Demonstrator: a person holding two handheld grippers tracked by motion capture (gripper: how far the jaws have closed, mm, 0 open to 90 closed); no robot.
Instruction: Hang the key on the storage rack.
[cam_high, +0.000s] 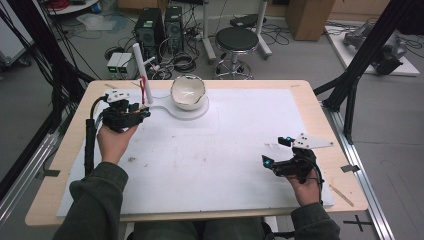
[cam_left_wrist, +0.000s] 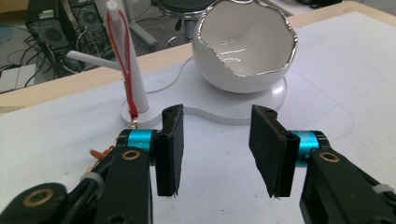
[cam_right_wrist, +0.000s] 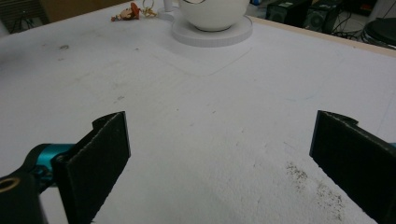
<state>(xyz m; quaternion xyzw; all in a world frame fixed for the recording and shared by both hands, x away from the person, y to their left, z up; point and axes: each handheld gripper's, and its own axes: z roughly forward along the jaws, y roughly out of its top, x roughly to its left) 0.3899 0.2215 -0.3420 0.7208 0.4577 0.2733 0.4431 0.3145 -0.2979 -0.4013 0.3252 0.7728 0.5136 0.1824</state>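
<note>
Tabletop (cam_high: 310, 107) under a white sheet, eggshell-shaped white bowl (cam_high: 188, 92) on a white base at the far side, red cord on a white post (cam_high: 141, 70) beside it, left gripper (cam_high: 134, 112) near the post with jaws apart and empty, right gripper (cam_high: 276, 154) well apart at the near right, jaws wide and empty.

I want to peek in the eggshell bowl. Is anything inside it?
The bowl looks empty: its glossy white inner wall shows in the left gripper view. Its near wall hides the very bottom, so something small down there could go unseen.
</note>
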